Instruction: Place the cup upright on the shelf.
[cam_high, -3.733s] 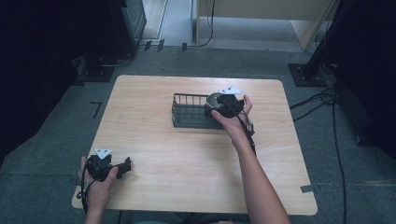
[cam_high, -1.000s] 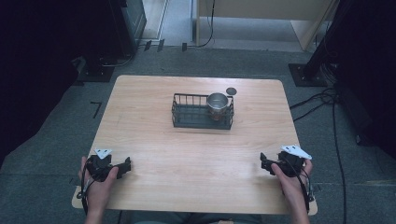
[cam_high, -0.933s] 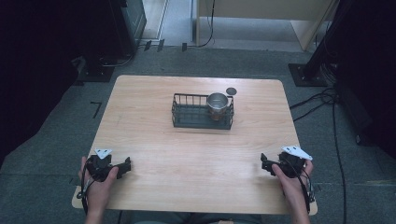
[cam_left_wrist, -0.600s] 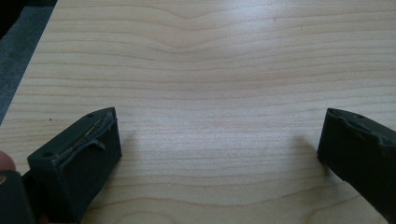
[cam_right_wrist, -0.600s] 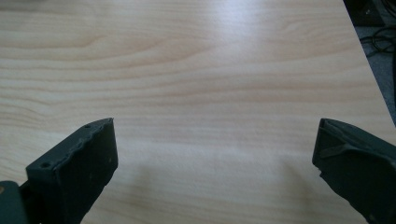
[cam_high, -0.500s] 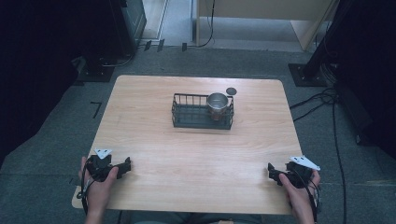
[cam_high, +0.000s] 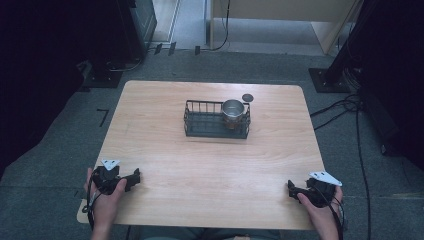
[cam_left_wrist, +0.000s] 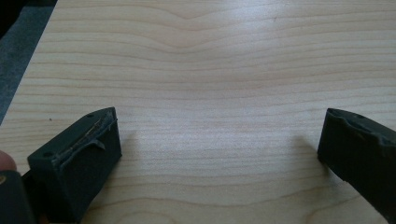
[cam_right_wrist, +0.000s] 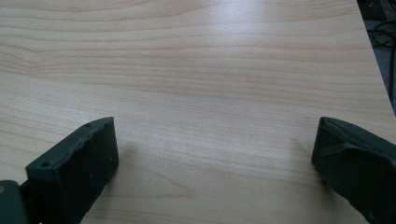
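A black wire basket stands on the far middle of the wooden table, and a metal cup sits upright in its right end. A small dark round lid lies on the table just behind the basket. My left gripper rests at the near left corner, held in a hand, open over bare wood. At the near right corner my right gripper rests the same way, open, with nothing but wood between its jaws.
Grey carpet surrounds the table. Cables trail on the floor to the right, beside a dark stand base. Dark equipment stands at the far left. The table's right edge runs close to my right gripper.
My right gripper left the cup in the basket, drew back to the near right corner and has slid a little farther right and nearer. The left gripper has not moved.
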